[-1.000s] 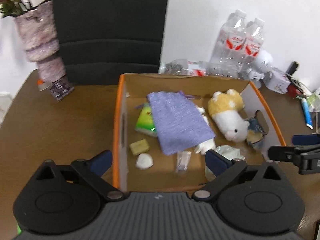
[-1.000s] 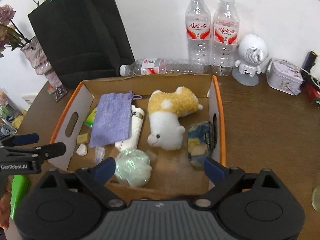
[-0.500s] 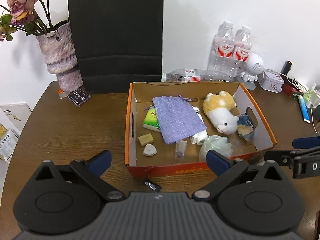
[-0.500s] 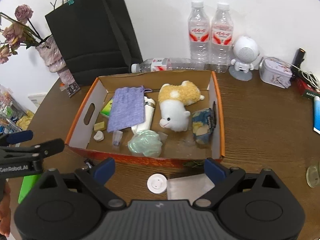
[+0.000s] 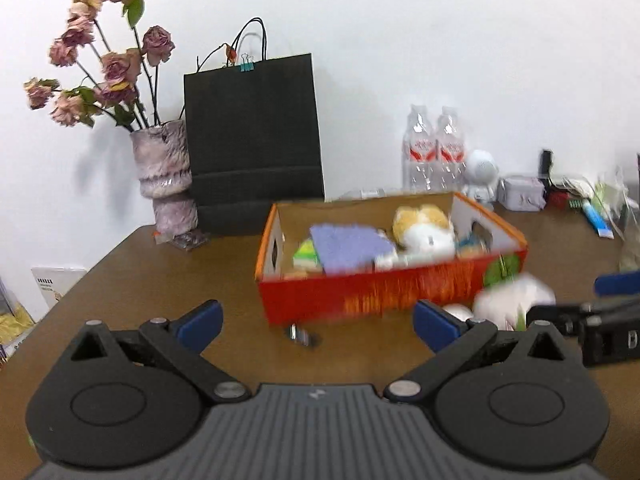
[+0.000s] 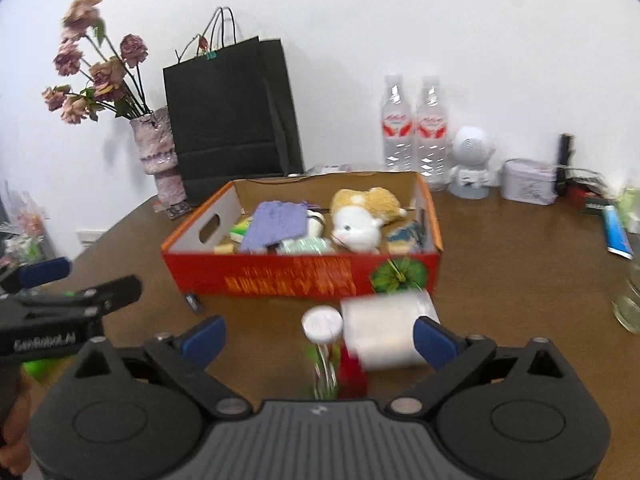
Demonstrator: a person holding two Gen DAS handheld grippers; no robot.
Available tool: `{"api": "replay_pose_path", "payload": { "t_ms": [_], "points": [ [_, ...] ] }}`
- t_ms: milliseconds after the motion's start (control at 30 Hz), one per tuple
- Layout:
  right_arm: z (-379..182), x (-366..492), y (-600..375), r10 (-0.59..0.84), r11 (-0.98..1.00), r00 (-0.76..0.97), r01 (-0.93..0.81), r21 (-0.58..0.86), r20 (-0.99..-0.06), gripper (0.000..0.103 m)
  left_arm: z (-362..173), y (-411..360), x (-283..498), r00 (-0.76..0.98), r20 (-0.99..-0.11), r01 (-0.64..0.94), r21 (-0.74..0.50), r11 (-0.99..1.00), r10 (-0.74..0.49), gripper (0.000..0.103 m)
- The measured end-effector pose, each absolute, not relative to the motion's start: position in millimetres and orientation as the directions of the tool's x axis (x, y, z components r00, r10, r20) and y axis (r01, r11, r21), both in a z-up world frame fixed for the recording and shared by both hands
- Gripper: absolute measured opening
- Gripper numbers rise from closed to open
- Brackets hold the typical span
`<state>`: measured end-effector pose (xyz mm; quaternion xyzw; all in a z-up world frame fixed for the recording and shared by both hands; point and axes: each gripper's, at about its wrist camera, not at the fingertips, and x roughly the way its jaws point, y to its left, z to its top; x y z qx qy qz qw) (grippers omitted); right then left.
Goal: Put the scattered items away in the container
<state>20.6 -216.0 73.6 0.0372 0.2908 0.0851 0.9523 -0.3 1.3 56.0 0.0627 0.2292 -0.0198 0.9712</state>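
At 10 o'clock from the cardboard box [image 6: 296, 276] stands a black paper bag [image 6: 228, 116]; 2 water bottles [image 6: 414, 128] at 1 o'clock. The red-fronted box holds a plush toy [image 6: 360, 216] and purple cloth [image 6: 276, 222]. A white packet [image 6: 384, 332] and round white lid [image 6: 322, 322] lie at its 6 o'clock, unseen 1 second ago. The right gripper [image 6: 318, 334] is opening wide, empty; the left gripper [image 5: 316, 318] gapes, empty.

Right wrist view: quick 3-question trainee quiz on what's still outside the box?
1. True or false: the white packet lies inside the box.
2. What sits just left of the packet? A) white round lid B) a spoon C) a cup
3. Fill in: the plush toy lies ___ the box.

Key: 1 false, it lies on the table in front of the box; 2 A; 3 inside.
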Motion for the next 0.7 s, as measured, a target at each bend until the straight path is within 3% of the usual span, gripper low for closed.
{"api": "replay_pose_path", "payload": {
  "t_ms": [100,233,700],
  "points": [
    [43,-4,-212,0.178,0.984,0.820,-0.133,0.120,-0.544,0.102,25,2,-13,0.845,-0.534,0.074,0.108,0.991,-0.005,0.103],
    [14,-13,-210,0.199,0.980,0.767,-0.140,0.143,-0.610,0.102,-2,3,-16,0.777,-0.629,0.092,0.091,0.992,-0.014,0.103],
    [-8,-11,-193,0.110,0.992,0.747,-0.123,0.026,-0.656,0.103,-14,10,-10,0.751,-0.660,0.083,0.040,0.996,-0.036,0.103]
  ]
}}
